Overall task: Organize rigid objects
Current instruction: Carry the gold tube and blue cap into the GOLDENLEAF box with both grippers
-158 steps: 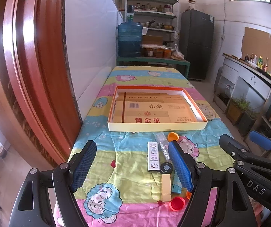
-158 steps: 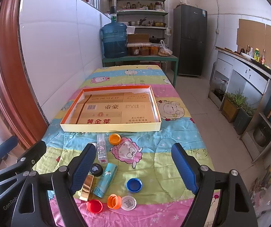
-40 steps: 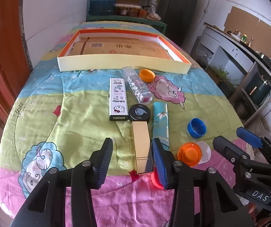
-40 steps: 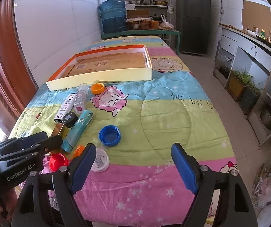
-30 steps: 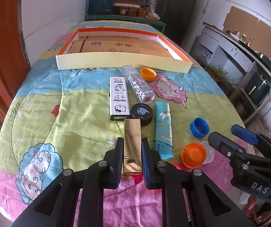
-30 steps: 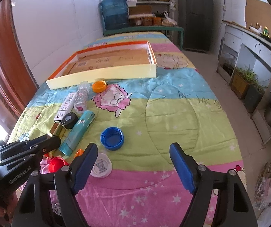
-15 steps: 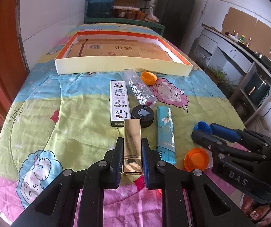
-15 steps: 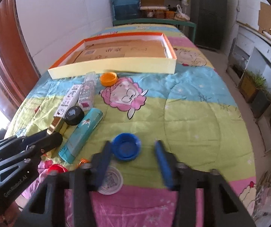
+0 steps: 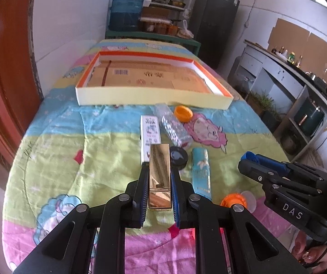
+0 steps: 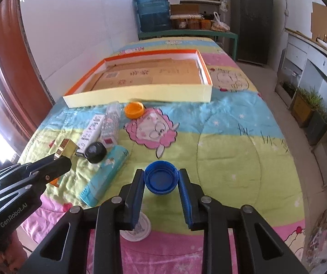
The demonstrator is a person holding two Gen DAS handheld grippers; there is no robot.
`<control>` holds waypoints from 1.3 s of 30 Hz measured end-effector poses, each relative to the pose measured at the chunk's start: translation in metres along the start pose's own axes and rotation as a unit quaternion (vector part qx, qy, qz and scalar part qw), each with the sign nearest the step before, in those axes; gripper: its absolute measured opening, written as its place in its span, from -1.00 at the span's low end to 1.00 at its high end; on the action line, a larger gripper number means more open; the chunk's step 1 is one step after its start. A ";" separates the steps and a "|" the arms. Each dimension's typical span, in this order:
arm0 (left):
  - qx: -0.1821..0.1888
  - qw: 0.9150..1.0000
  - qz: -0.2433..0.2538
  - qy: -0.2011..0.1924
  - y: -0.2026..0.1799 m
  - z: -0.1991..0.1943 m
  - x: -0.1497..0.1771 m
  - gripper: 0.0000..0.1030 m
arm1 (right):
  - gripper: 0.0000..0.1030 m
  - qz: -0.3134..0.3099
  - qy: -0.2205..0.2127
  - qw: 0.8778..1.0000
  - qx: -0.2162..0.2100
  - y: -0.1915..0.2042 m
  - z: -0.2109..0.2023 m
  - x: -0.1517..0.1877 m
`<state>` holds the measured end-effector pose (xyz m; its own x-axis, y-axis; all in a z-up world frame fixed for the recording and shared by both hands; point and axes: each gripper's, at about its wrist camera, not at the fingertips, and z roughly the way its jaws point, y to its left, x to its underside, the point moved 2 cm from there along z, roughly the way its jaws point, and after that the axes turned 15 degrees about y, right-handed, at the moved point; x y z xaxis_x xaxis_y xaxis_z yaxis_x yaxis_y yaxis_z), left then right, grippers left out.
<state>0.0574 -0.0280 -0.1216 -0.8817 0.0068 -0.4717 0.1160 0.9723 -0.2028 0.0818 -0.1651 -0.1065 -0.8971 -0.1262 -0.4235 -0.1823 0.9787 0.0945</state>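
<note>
The left gripper [image 9: 158,182] is clamped on a shiny gold rectangular case [image 9: 160,174], whose long axis runs straight out along the fingers toward the shallow orange-rimmed cardboard tray [image 9: 150,96] dead ahead. The right gripper [image 10: 161,183] is closed around a round blue plastic bottle cap [image 10: 161,180], lifted off the quilt. The tray lies forward and slightly left of it, about equally near both hands.

surface: table under a colourful cartoon quilt [image 10: 231,141]; on it: shallow orange-rimmed cardboard tray [image 10: 140,93]; orange plastic cap [image 10: 134,110]; teal flat box [image 10: 105,174]; round black lid [image 10: 95,151]
</note>
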 end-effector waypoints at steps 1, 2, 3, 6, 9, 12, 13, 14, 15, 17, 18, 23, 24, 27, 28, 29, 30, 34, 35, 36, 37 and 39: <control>-0.001 1.000 0.000 -0.003 0.000 -0.002 -0.002 -0.65 | -0.41 -0.001 -0.004 1.000 0.000 0.001 -0.002 -0.001; -0.002 1.000 -0.001 -0.006 0.001 -0.005 -0.005 -0.65 | -0.41 -0.004 -0.008 1.000 0.001 0.002 -0.004 -0.003; -0.004 1.000 0.000 -0.008 0.001 -0.006 -0.007 -0.65 | -0.41 -0.005 -0.012 1.000 0.001 0.003 -0.006 -0.006; -0.009 1.000 -0.002 -0.014 0.003 -0.012 -0.017 -0.65 | -0.41 -0.010 -0.026 1.000 0.001 0.004 -0.013 -0.017; -0.012 1.000 -0.006 -0.020 0.006 -0.017 -0.030 -0.65 | -0.41 -0.016 -0.040 0.999 0.006 0.006 -0.020 -0.029; -0.020 0.999 -0.007 -0.031 0.011 -0.024 -0.048 -0.65 | -0.41 -0.019 -0.054 0.998 0.010 0.007 -0.026 -0.042; -0.023 0.999 -0.008 -0.034 0.012 -0.024 -0.053 -0.65 | -0.41 -0.020 -0.058 0.998 0.011 0.008 -0.027 -0.046; -0.027 0.999 -0.007 -0.040 0.013 -0.026 -0.061 -0.65 | -0.41 -0.021 -0.062 0.998 0.011 0.008 -0.029 -0.051; -0.029 0.999 -0.008 -0.043 0.015 -0.028 -0.066 -0.65 | -0.41 -0.023 -0.066 0.998 0.011 0.008 -0.030 -0.057; -0.033 0.998 -0.007 -0.049 0.017 -0.030 -0.079 -0.65 | -0.41 -0.022 -0.069 0.997 0.011 0.007 -0.032 -0.066; -0.032 0.998 -0.006 -0.050 0.018 -0.030 -0.087 -0.65 | -0.41 -0.022 -0.069 0.997 0.009 0.007 -0.031 -0.071; -0.026 0.998 -0.007 -0.049 0.027 -0.026 -0.118 -0.65 | -0.41 -0.024 -0.079 0.997 0.007 0.004 -0.032 -0.097; -0.026 0.998 -0.007 -0.048 0.028 -0.024 -0.124 -0.65 | -0.41 -0.025 -0.081 0.996 0.007 0.004 -0.032 -0.102; -0.030 0.998 -0.009 -0.049 0.030 -0.018 -0.140 -0.65 | -0.41 -0.029 -0.083 0.996 0.002 0.003 -0.029 -0.118; -0.031 0.998 -0.009 -0.049 0.030 -0.016 -0.145 -0.65 | -0.41 -0.030 -0.084 0.996 0.002 0.003 -0.028 -0.121; -0.032 0.998 -0.010 -0.049 0.032 -0.014 -0.151 -0.65 | -0.41 -0.033 -0.087 0.996 0.003 0.004 -0.026 -0.128; -0.035 0.998 -0.010 -0.049 0.033 -0.010 -0.158 -0.65 | -0.41 -0.035 -0.087 0.996 0.005 0.005 -0.024 -0.133; -0.044 0.998 -0.011 -0.049 0.035 0.004 -0.176 -0.65 | -0.41 -0.043 -0.084 0.995 0.002 0.008 -0.012 -0.152; -0.046 0.998 -0.012 -0.048 0.035 0.007 -0.181 -0.65 | -0.41 -0.044 -0.082 0.996 0.000 0.009 -0.008 -0.156; -0.047 0.998 -0.013 -0.048 0.036 0.011 -0.185 -0.65 | -0.41 -0.044 -0.078 0.996 -0.003 0.010 -0.002 -0.162; -0.047 0.998 -0.015 -0.047 0.037 0.014 -0.189 -0.65 | -0.41 -0.044 -0.076 0.996 -0.004 0.010 0.000 -0.165; -0.049 0.998 -0.016 -0.045 0.039 0.022 -0.195 -0.65 | -0.41 -0.045 -0.072 0.996 -0.004 0.012 0.010 -0.174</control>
<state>0.2441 0.0031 -0.0562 -0.8391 -0.0404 -0.5425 0.0397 0.9900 -0.1351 0.2394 -0.1300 -0.0404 -0.8104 -0.1886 -0.5547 -0.2635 0.9629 0.0576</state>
